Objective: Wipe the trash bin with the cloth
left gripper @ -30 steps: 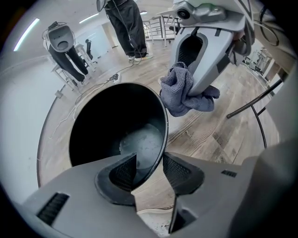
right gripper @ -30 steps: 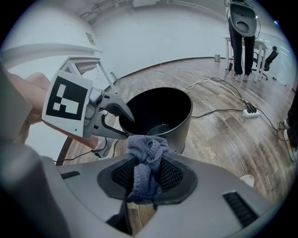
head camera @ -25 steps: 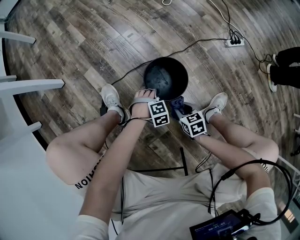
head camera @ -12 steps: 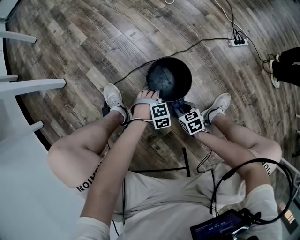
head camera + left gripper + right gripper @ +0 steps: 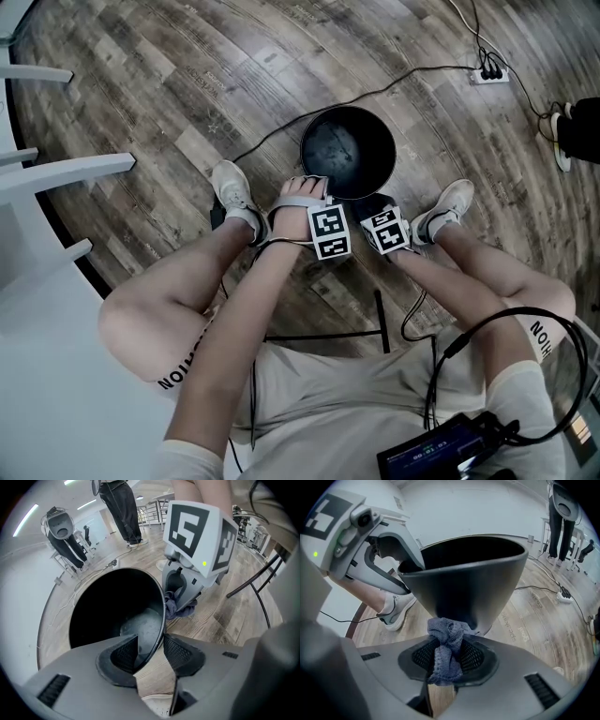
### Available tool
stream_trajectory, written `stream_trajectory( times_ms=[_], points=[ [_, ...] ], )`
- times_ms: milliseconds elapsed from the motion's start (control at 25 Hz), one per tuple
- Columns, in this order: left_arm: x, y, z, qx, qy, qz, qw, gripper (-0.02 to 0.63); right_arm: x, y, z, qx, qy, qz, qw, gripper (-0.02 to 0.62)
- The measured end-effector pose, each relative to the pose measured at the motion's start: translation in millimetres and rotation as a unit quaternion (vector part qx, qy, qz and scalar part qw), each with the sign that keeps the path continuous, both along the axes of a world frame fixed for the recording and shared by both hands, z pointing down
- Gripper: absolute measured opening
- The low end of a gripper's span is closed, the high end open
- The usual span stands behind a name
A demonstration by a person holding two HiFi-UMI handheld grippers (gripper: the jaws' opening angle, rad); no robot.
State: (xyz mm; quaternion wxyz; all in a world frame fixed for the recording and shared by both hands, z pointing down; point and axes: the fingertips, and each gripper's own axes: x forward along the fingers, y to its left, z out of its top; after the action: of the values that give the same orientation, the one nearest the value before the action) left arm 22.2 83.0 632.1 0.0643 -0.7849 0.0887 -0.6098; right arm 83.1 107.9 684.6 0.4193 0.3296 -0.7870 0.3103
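wiping is in hand: the left gripper (image 5: 149, 645) pinches its jaws on the rim of the bin (image 5: 110, 604), which stands on the floor. the right gripper (image 5: 447, 657) is clamped on the blue cloth (image 5: 445, 637), pressed to the bin's outer wall at 5 o'clock (head view). next, i'd judge, drag the cloth around the wall under steady pressure.

Wooden plank floor (image 5: 150, 84), white wall (image 5: 464, 508)

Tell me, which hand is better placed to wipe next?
Right. The right gripper is shut on the cloth, at the trash bin's outer wall; the left gripper clamps the rim, steadying it.
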Motion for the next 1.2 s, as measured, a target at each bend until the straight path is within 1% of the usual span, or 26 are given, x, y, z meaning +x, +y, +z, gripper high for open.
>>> stream_trajectory(
  times_ms=[200,400,640,1200],
  points=[
    [0.7,-1.6,-1.5,-0.001,0.0,0.002,1.0,0.183,5.0,-4.3,18.1,-0.008,0.008,0.01,1.0,0.103],
    [0.9,-1.9,-1.9,0.0,0.0,0.003,1.0,0.183,11.9,-6.9,35.7,-0.01,0.018,0.01,1.0,0.103],
    [1.6,-2.6,-3.2,0.002,0.001,0.006,1.0,0.183,21.2,-8.1,64.1,-0.018,0.042,0.023,0.999,0.103],
    [2.9,-3.3,-3.2,0.008,0.004,0.012,0.9999,0.183,13.8,-4.6,100.6,-0.024,0.057,0.023,0.998,0.103]
  ],
)
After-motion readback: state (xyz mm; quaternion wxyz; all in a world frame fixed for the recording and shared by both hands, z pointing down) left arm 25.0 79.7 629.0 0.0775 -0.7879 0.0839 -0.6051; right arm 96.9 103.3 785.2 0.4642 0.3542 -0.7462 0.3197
